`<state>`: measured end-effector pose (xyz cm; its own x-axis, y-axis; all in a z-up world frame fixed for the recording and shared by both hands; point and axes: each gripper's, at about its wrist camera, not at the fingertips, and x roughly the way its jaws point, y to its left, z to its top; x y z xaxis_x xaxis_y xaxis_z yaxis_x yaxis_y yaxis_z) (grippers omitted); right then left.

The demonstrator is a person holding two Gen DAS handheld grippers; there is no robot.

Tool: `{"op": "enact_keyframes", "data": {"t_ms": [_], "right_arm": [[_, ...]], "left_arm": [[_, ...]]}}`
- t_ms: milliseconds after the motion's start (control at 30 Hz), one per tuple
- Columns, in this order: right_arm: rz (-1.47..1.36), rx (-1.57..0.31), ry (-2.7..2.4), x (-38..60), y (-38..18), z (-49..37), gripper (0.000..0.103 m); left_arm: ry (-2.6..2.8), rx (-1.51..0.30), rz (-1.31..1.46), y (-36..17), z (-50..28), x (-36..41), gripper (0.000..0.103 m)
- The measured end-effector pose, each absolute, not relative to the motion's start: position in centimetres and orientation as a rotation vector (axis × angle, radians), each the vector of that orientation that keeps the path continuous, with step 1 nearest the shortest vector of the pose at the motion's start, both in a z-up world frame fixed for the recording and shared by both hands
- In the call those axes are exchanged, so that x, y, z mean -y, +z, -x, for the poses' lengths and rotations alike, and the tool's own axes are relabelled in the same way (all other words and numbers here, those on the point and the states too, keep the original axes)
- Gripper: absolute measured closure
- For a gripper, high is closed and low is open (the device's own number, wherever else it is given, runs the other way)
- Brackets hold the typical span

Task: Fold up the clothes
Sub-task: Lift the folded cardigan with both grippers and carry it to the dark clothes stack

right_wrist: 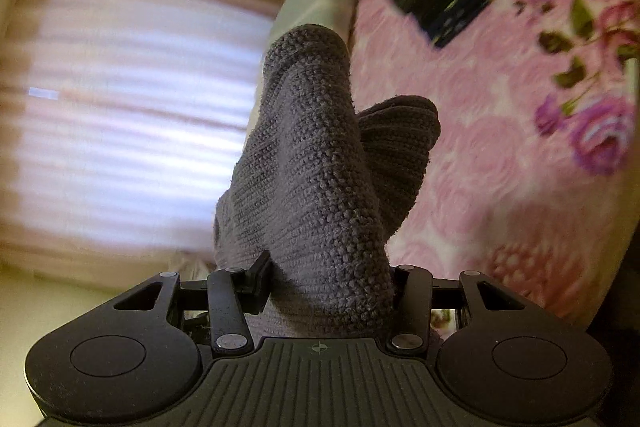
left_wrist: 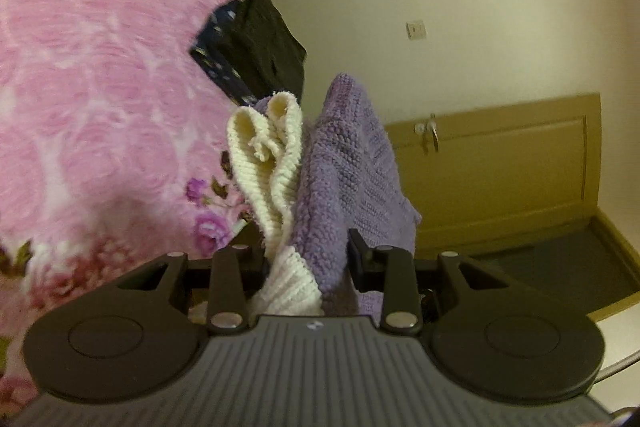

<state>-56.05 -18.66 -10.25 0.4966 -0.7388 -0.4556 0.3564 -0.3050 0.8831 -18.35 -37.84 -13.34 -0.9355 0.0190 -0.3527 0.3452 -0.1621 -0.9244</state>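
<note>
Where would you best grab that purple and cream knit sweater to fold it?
By its edges, as now: each hand-held gripper, left and right, pinches bunched sweater fabric. Held apart from opposite sides, the floppy knit should hang flat above the pink blanket.

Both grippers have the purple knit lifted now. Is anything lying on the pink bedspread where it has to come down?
Mostly no. The pink floral bedspread is bare near the purple knit sweater. Only a dark folded stack lies farther back on it, off to the side, so nothing visible blocks the near area.
</note>
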Motion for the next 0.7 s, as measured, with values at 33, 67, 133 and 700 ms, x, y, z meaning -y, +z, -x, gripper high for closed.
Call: {"op": "enact_keyframes", "data": {"t_ms": [33,67,133,700], "right_arm": [[-1.524,0.359,-1.139,18.8,-10.1,57.2,0.056],[-1.519,0.368,-1.146,19.2,-10.1,58.4,0.056],[-1.509,0.378,-1.155,20.6,-10.1,61.0,0.056],[-1.526,0.223,-1.030,49.4,-15.6,88.3,0.056]], "left_arm": [[-2.217,-1.876,-0.431,-13.2,19.7,38.6,0.073],[-2.228,-1.876,-0.437,-13.1,21.1,39.2,0.073],[-2.238,-1.867,-0.431,-13.2,24.2,41.0,0.073],[-2.091,-1.815,-0.321,-17.4,47.7,61.8,0.073]]}}
